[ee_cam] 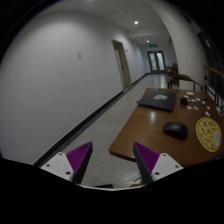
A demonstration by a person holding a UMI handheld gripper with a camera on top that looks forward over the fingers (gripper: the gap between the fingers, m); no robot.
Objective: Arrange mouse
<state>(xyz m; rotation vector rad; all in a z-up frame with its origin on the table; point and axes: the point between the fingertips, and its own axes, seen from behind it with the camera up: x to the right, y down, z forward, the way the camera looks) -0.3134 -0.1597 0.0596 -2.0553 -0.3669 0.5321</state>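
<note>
A dark computer mouse [176,130] lies on a brown wooden table [146,128], to the right of and beyond my fingers. A dark rectangular mouse pad [158,99] lies farther back on the same table. My gripper [113,160] is open and empty, held over the speckled floor by the table's near corner. Its purple pads [149,156] stand wide apart with nothing between them.
A round yellow patterned disc [208,133] lies on the table right of the mouse. A long corridor with white walls and a dark baseboard [70,125] runs ahead to double doors [157,60]. Wooden chairs [184,79] stand beyond the table.
</note>
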